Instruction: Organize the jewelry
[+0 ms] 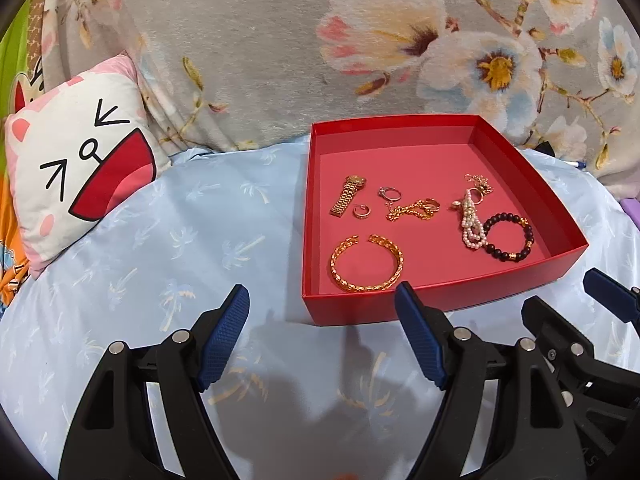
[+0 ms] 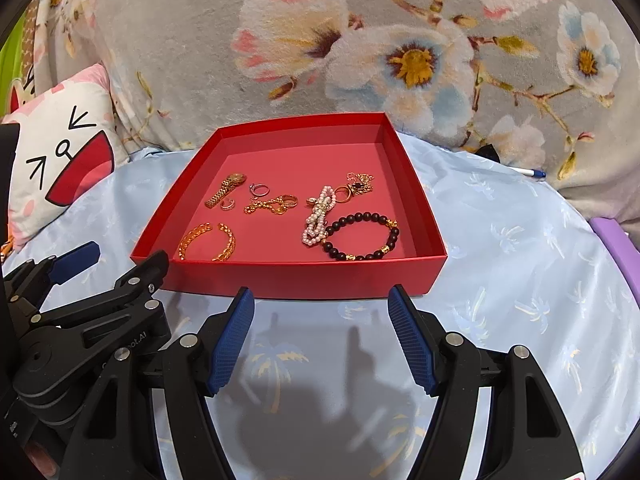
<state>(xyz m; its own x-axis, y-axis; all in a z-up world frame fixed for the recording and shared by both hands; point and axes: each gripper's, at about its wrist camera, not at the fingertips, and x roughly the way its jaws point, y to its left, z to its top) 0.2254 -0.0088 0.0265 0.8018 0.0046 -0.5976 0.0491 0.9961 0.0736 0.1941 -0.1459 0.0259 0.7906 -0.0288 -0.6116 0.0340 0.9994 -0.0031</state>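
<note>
A red tray [image 1: 440, 300] [image 2: 304, 278] lies on a light blue bedspread. In it are a gold watch [image 1: 347, 195] [image 2: 226, 190], a gold open bangle [image 1: 366, 263] [image 2: 207, 242], a gold chain [image 1: 412, 210] [image 2: 272, 204], small rings [image 1: 390, 192] [image 2: 260, 190], a pearl strand [image 1: 472, 220] [image 2: 319, 216], a dark bead bracelet [image 1: 508, 236] [image 2: 362, 236] and a gold pendant necklace [image 1: 478, 184] [image 2: 360, 186]. My left gripper [image 1: 322, 300] is open and empty, just before the tray's near-left corner. My right gripper [image 2: 322, 300] is open and empty at the tray's near wall.
A cartoon-face pillow [image 1: 80, 168] [image 2: 52, 164] leans at the left. A grey floral blanket [image 1: 280, 40] [image 2: 360, 60] rises behind the tray. A pen [image 2: 528, 172] lies at the back right, and a purple object [image 2: 616, 248] at the right edge.
</note>
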